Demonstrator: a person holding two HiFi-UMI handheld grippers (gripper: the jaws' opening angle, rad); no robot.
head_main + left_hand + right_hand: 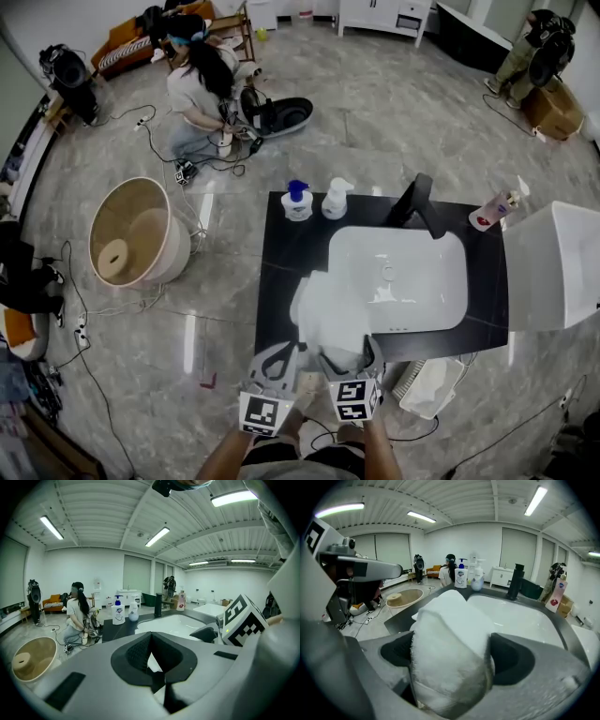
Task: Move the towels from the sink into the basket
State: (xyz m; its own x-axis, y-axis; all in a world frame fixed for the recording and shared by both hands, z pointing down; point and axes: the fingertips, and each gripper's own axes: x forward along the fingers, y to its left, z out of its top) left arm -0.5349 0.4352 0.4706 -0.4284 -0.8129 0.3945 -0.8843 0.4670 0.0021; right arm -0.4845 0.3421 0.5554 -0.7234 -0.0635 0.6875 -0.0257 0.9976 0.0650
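Note:
A bundled white towel point(333, 314) lies over the front left rim of the white sink point(422, 281), which is set in a black counter. My right gripper point(349, 354) is at the towel's near end, jaws wide, with the towel point(450, 634) filling the space between the black pads point(513, 660). My left gripper point(279, 354) is just left of it at the counter's front edge. Its pads point(136, 656) stand together, with a sliver of white showing through. The round beige basket point(141, 202) stands on the floor left of the counter.
Two pump bottles point(297, 202) and a black faucet point(417, 202) stand behind the sink, and a red-labelled bottle point(492, 211) at the back right. A white box point(558, 267) adjoins the counter's right end. A person point(197, 89) crouches among cables on the floor beyond.

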